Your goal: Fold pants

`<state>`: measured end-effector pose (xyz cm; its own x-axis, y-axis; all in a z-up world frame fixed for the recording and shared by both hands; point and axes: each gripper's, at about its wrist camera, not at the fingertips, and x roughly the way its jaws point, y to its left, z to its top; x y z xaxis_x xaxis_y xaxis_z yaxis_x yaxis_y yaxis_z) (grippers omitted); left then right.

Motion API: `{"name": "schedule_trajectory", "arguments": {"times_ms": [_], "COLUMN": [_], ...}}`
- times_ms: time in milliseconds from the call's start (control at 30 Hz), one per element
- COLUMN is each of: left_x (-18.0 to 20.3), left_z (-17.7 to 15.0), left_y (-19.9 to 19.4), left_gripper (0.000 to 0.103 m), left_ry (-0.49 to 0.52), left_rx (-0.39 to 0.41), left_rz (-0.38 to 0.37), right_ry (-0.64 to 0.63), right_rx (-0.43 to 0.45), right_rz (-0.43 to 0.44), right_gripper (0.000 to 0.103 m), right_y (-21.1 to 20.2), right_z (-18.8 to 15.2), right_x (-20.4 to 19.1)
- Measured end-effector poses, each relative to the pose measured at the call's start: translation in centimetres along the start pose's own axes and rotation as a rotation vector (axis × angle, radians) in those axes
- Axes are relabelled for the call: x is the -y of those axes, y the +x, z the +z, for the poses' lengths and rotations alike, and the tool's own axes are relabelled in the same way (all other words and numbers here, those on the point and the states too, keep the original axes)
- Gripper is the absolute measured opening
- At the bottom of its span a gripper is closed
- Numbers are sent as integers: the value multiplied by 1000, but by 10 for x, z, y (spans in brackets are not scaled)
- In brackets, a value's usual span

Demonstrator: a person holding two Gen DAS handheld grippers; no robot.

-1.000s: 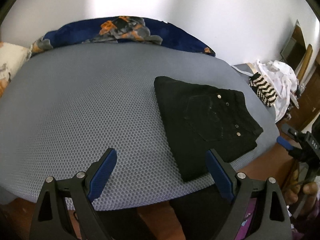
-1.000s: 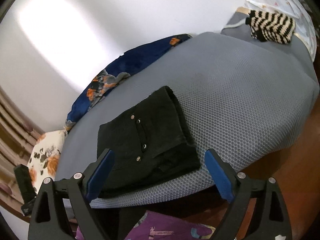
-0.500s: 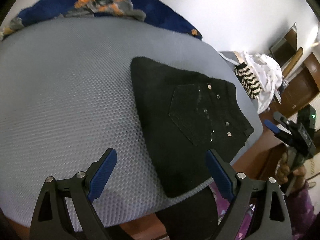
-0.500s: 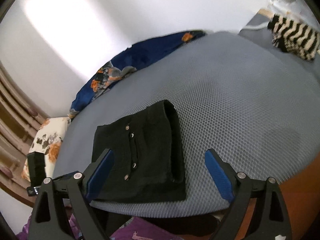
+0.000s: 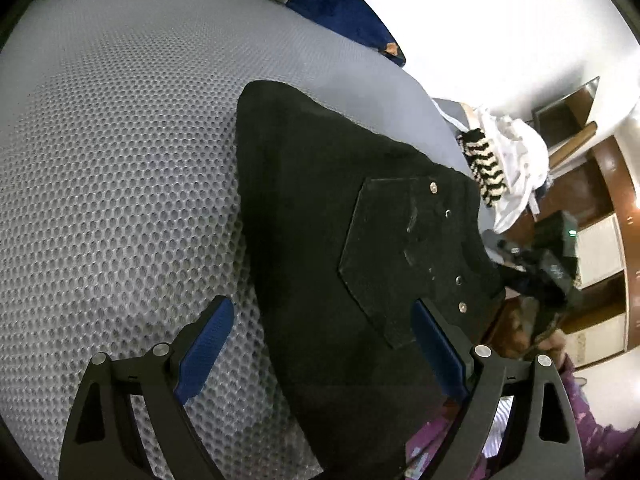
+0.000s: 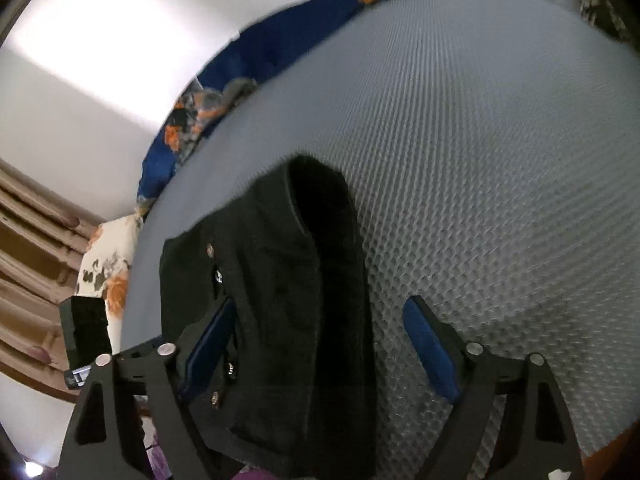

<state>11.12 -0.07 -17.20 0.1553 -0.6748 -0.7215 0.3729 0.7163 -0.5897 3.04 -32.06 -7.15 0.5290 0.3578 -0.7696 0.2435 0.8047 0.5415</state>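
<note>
Black folded pants (image 5: 360,240) lie on the grey mesh bed (image 5: 120,160), back pocket and metal rivets facing up. My left gripper (image 5: 322,344) hovers open over their near left edge, one blue pad (image 5: 208,340) above the mesh, the other over the pocket. In the right wrist view the pants (image 6: 280,300) show their thick folded edge. My right gripper (image 6: 320,344) straddles that edge and its jaws are closing; the fold lies between them, the right pad (image 6: 430,348) still apart from the cloth.
A blue patterned blanket (image 5: 328,4) lies along the wall at the bed's far side. A striped garment (image 5: 486,168) and white cloth (image 5: 516,152) sit at the bed's right end. A flowered pillow (image 6: 108,256) is at the left. The person's purple sleeve (image 5: 584,420) is near.
Both grippers have come down and closer to the pants, which now fill more of each view. The right gripper's fingers have narrowed a little around the folded edge.
</note>
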Motion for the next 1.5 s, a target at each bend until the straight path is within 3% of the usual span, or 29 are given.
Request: {"name": "schedule_trajectory", "arguments": {"times_ms": [100, 233, 300, 533, 700, 767, 800, 867, 900, 1000, 1200, 1500], "left_x": [-2, 4, 7, 22, 41, 40, 38, 26, 20, 8, 8, 17], "left_z": [5, 9, 8, 9, 6, 8, 9, 8, 9, 10, 2, -9], "left_y": [0, 9, 10, 20, 34, 36, 37, 29, 26, 23, 13, -17], "left_gripper": [90, 90, 90, 90, 89, 83, 78, 65, 53, 35, 23, 19], "left_ry": [9, 46, 60, 111, 166, 161, 157, 133, 116, 65, 48, 89], "left_rx": [1, -21, -18, -6, 12, 16, 18, 23, 24, 24, 78, 164], "left_rz": [-48, -90, -80, -17, 45, 48, 43, 36, 34, 34, 97, 193], "right_ry": [31, -4, -29, 10, 21, 12, -20, -37, -27, -55, -47, -22], "right_rx": [-49, -101, -133, -224, -230, -218, -210, -191, -181, -150, -97, -61], "right_rz": [104, 162, 138, 200, 189, 146, 78, 62, 66, 32, 64, 131], "right_gripper": [77, 76, 72, 71, 71, 55, 40, 39, 35, 27, 24, 23], "right_y": [9, 13, 18, 28, 31, 30, 29, 29, 29, 23, 12, 8], "right_z": [-4, -4, 0, 17, 19, 18, 16, 13, 12, 7, 4, -6], "right_x": [0, -6, -6, 2, 0, -2, -5, -6, -4, -11, -21, -29]}}
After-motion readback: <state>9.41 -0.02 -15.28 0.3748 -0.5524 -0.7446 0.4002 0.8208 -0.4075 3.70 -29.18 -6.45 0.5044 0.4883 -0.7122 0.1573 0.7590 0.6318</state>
